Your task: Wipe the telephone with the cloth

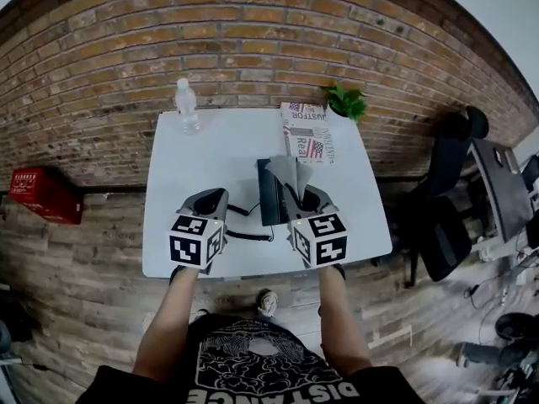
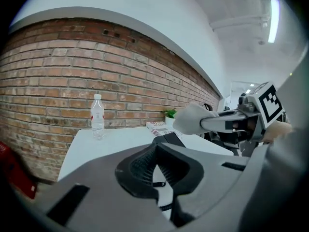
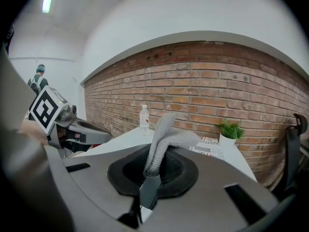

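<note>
- The telephone (image 1: 271,199), dark and flat, lies on the white table (image 1: 210,150), right of the middle and in the half nearer the front edge. Its coiled cord (image 1: 249,231) trails to the left along the tabletop.
- The grey knitted cloth (image 1: 289,172) stands up in a loose fold over the telephone's right side, pinched at its lower end.
- The right gripper (image 1: 303,196) is clamped on that cloth. In the right gripper view we see the fabric rise from between the two pads and flop over at the top.
- The left gripper (image 1: 216,197) hangs just left of the telephone, its jaws pressed together with nothing between them.
- We see both bare forearms reach forward over the front edge, roughly parallel. The grippers are level with each other and aimed at the brick wall (image 1: 253,32).
- At the back edge stand a water bottle (image 1: 186,105) towards the left corner, a folded newspaper (image 1: 305,131) right of centre and a small green plant (image 1: 346,101) at the right corner.
- A black office chair (image 1: 446,192) sits off the table's right side.
</note>
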Demonstrator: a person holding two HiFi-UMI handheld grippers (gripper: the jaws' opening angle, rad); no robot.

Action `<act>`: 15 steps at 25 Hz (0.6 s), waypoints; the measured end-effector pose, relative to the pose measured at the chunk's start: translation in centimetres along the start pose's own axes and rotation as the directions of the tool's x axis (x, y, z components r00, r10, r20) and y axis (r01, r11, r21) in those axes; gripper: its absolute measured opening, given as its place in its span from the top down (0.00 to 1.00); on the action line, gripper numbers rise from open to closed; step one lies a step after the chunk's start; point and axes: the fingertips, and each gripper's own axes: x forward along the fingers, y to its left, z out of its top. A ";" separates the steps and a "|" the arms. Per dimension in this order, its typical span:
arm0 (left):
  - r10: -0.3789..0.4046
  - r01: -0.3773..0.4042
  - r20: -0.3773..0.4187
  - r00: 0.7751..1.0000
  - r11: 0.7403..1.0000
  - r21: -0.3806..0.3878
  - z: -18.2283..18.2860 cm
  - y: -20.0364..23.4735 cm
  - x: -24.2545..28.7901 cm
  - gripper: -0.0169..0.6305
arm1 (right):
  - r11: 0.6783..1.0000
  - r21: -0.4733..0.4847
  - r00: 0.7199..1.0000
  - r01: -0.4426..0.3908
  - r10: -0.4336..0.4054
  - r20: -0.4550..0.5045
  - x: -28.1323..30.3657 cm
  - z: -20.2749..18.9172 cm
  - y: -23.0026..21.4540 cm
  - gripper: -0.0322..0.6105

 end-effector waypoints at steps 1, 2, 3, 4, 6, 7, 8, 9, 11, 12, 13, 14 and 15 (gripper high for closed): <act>0.017 -0.017 0.000 1.000 1.000 -0.006 0.0 0.1 0.1 0.96 | 1.000 -0.005 1.000 -0.012 0.012 0.001 0.6 0.1 -0.5 0.93; 0.033 -0.033 -0.003 0.999 0.999 -0.009 -0.1 0.2 0.3 0.96 | 1.000 -0.009 1.000 -0.025 0.025 0.002 1.1 0.2 -1.0 0.93; 0.048 -0.048 -0.007 0.999 0.999 -0.010 -0.2 0.3 0.3 0.96 | 0.999 -0.013 0.999 -0.040 0.040 0.003 1.8 0.4 -1.4 0.93; 0.064 -0.065 -0.012 0.998 0.998 -0.014 -0.4 0.5 0.3 0.96 | 0.998 -0.017 0.998 -0.056 0.056 0.004 2.4 0.5 -1.7 0.93; 0.099 -0.100 -0.019 0.995 0.995 -0.029 -1.0 0.9 0.1 0.96 | 0.996 -0.016 0.996 -0.090 0.090 0.005 3.7 0.6 -2.3 0.93; 0.118 -0.119 -0.022 0.993 0.992 -0.036 -1.3 1.2 0.1 0.96 | 0.994 -0.013 0.994 -0.105 0.105 0.006 4.3 0.6 -2.5 0.93; 0.137 -0.138 -0.026 0.990 0.989 -0.043 -1.7 1.5 0.0 0.96 | 0.993 -0.011 0.993 -0.118 0.118 0.005 5.0 0.6 -2.7 0.93; 0.158 -0.160 -0.030 0.987 0.986 -0.050 -2.0 1.9 -0.1 0.96 | 0.991 -0.014 0.991 -0.131 0.131 0.003 5.6 0.5 -2.8 0.93; 0.199 -0.201 -0.033 0.979 0.977 -0.074 -2.4 2.6 -0.5 0.96 | 0.987 -0.028 0.988 -0.156 0.156 -0.010 7.0 0.2 -2.8 0.93; 0.215 -0.218 -0.034 0.976 0.972 -0.088 -2.7 2.8 -0.7 0.96 | 0.985 -0.038 0.986 -0.168 0.167 -0.020 7.6 -0.1 -2.7 0.93; 0.228 -0.231 -0.036 0.973 0.968 -0.097 -2.9 3.0 -0.9 0.96 | 0.983 -0.049 0.984 -0.178 0.177 -0.032 8.1 -0.5 -2.7 0.93; 0.239 -0.241 -0.040 0.970 0.965 -0.101 -3.1 3.1 -1.0 0.96 | 0.981 -0.060 0.982 -0.185 0.183 -0.043 8.6 -0.9 -2.7 0.93; 0.247 -0.250 -0.042 0.968 0.963 -0.099 -3.2 3.2 -1.2 0.96 | 0.980 -0.071 0.981 -0.188 0.185 -0.052 9.2 -1.2 -2.8 0.93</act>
